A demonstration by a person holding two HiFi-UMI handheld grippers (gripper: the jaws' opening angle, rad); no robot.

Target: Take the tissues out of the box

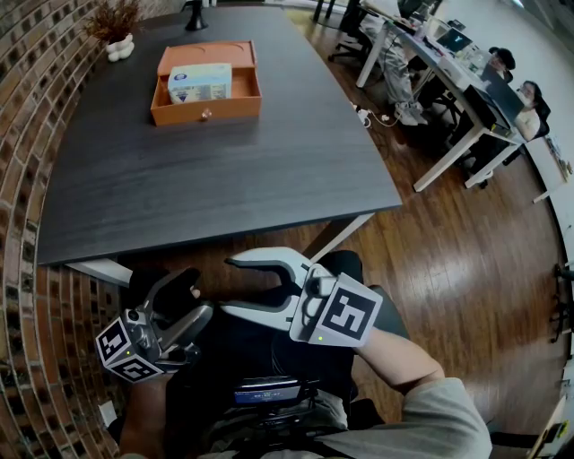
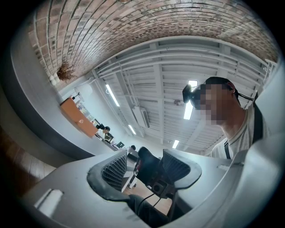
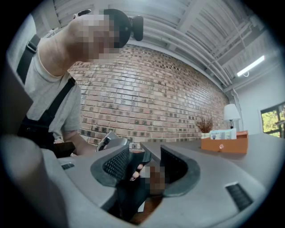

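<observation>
table [image 1: 224, 179], dark and long, runs away from the person beside a brick wall [image 1: 36, 134]. at its far end sits an orange box [image 1: 179, 115] with a small knob on its front wall. the left gripper [image 1: 193, 300] and right gripper [image 1: 231, 285] hang low over the person's lap, short of the table's near edge and well apart from the box; both are released, jaws spread with nothing clamped (each gripper view shows only background between the pads). the pale blue tissue pack [image 1: 199, 82] lies inside the box's open compartment. a small dried plant [image 1: 115, 27] stands beyond, near the wall.
</observation>
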